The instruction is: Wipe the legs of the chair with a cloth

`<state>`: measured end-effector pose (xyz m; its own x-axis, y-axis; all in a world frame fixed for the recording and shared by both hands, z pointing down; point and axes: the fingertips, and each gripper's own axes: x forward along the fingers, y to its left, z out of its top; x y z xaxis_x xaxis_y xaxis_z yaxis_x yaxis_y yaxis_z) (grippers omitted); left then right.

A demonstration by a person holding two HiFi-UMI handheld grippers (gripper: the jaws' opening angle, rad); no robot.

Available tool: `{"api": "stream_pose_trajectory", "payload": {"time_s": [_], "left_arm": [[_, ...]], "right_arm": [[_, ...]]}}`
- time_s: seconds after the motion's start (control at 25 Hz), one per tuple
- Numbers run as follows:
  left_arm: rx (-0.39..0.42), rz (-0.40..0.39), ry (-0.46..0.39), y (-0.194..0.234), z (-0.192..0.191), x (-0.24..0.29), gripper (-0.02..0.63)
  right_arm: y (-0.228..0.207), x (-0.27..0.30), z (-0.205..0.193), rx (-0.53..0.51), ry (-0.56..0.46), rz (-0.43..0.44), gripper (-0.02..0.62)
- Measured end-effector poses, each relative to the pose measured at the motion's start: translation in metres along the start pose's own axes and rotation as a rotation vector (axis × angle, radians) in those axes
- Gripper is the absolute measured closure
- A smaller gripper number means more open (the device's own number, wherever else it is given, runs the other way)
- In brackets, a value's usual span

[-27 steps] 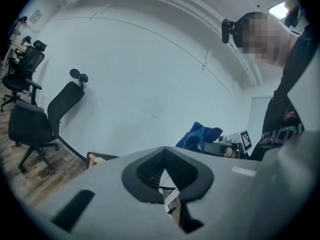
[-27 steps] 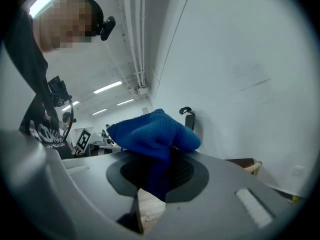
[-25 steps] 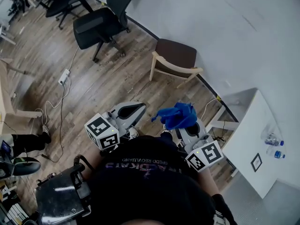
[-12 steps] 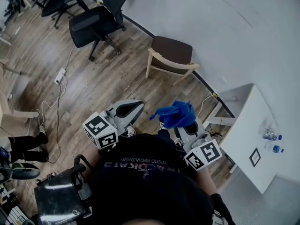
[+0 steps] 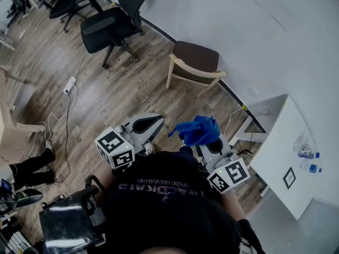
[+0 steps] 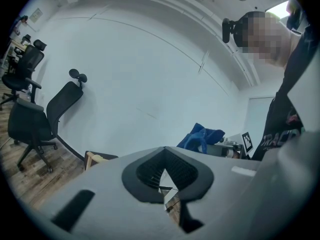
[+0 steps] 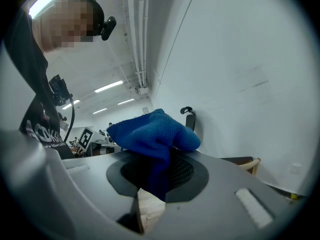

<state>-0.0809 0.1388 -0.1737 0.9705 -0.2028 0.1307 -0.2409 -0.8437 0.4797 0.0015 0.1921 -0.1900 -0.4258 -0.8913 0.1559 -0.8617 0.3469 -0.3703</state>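
The pale wood-plank floor (image 5: 106, 94) spread under me, bounded by a white wall (image 5: 254, 30) with a dark skirting strip. A white rectangular table (image 5: 278, 152) stood at my right, its far end against that wall. A black swivel office chair (image 5: 108, 28) stood on the planks near the wall, to the upper left of the head view.

The task's chair, a light wooden armchair with a brown seat and back (image 5: 195, 62), stood upright with its back close to the wall, between the office chair and the table. It was well apart from both grippers, with open planks between us.

I held my left gripper (image 5: 158, 120) low in front of me, its jaws together on nothing. My right gripper (image 7: 158, 176) was beside it, its jaws clamped on a crumpled blue knitted cloth (image 5: 197, 130), which bunched above the jaws.

A white power strip (image 5: 69, 85) lay on the floor left of the office chair, its cable trailing toward me. Two small clear water bottles with blue caps (image 5: 305, 153) stood near the table's right edge.
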Motion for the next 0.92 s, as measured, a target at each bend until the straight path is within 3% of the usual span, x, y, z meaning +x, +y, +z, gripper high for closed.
{"api": "stream_pose_trajectory", "payload": {"time_s": [0.28, 0.92], "left_arm": [[-0.006, -0.001, 0.029, -0.005, -0.006, -0.006, 0.601], [-0.050, 0.006, 0.006, 0.005, -0.011, -0.019, 0.601]], "right_arm": [[0.006, -0.001, -0.005, 0.013, 0.006, 0.005, 0.515], [0.021, 0.005, -0.016, 0.004, 0.021, 0.016, 0.515]]}}
